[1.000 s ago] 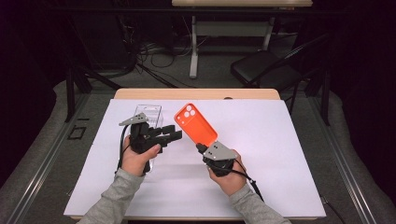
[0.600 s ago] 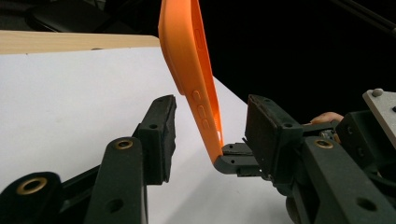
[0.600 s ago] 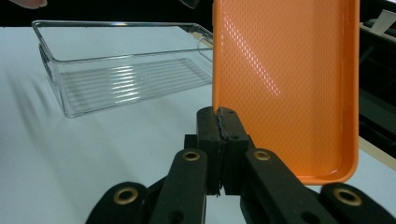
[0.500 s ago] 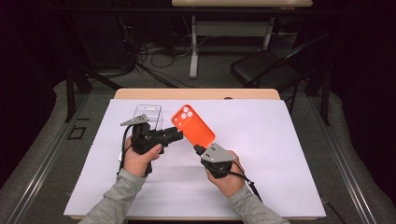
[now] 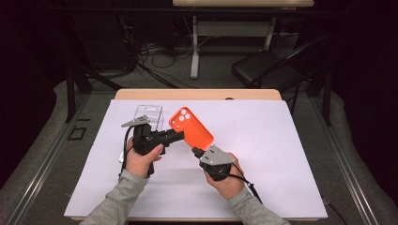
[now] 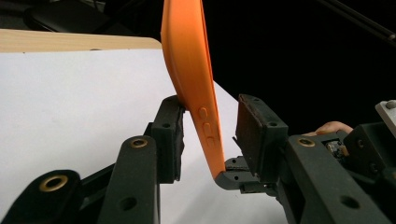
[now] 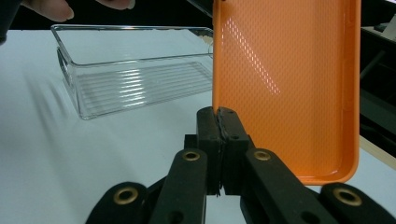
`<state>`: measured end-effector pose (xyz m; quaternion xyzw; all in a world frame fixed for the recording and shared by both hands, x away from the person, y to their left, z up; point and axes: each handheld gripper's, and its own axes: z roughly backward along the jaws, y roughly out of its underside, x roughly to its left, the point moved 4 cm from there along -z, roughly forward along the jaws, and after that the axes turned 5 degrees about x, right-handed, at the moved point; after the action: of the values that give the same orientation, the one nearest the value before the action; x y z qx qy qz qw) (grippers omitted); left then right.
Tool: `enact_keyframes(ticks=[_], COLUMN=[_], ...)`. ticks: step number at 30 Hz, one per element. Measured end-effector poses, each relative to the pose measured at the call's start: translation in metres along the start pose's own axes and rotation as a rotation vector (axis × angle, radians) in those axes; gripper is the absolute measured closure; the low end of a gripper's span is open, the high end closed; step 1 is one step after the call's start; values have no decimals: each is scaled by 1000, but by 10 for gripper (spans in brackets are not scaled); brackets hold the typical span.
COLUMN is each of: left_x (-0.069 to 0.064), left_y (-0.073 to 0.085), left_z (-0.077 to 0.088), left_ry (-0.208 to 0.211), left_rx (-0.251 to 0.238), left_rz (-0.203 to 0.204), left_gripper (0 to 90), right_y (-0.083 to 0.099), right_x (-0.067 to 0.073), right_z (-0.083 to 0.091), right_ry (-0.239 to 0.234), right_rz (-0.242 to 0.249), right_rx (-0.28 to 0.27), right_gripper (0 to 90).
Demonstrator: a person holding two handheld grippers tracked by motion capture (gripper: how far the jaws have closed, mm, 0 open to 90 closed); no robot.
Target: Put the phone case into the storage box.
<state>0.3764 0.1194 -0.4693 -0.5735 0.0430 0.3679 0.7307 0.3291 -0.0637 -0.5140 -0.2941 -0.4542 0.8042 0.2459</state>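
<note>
A: From the high view, where is the orange phone case [image 5: 191,130]?

B: Above the table [image 5: 291,154], between both tools. The right hand-held gripper [image 5: 196,152] pinches its near corner; the left hand-held gripper [image 5: 177,135] reaches its side edge.

A: And the left gripper view?

B: The case [image 6: 191,79] stands edge-on between the jaws, which have just been closing. One pad [image 6: 178,135] touches it, the other stands apart.

A: The right gripper view?

B: Jaws clamped on the case's [image 7: 285,84] edge. A clear plastic tray [image 7: 135,79] lies beyond, to the left.
</note>
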Motion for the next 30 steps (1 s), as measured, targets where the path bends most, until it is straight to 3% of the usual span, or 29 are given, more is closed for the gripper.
enact_keyframes(ticks=[30], left_x=[2], left_y=[9], left_z=[-10], left_ry=[4], left_rx=[26], left_rz=[39], left_gripper=[703], right_y=[-2], right_x=[8], right_z=[-1], right_ry=[-31], right_rz=[5], right_rx=[-8], right_gripper=[894])
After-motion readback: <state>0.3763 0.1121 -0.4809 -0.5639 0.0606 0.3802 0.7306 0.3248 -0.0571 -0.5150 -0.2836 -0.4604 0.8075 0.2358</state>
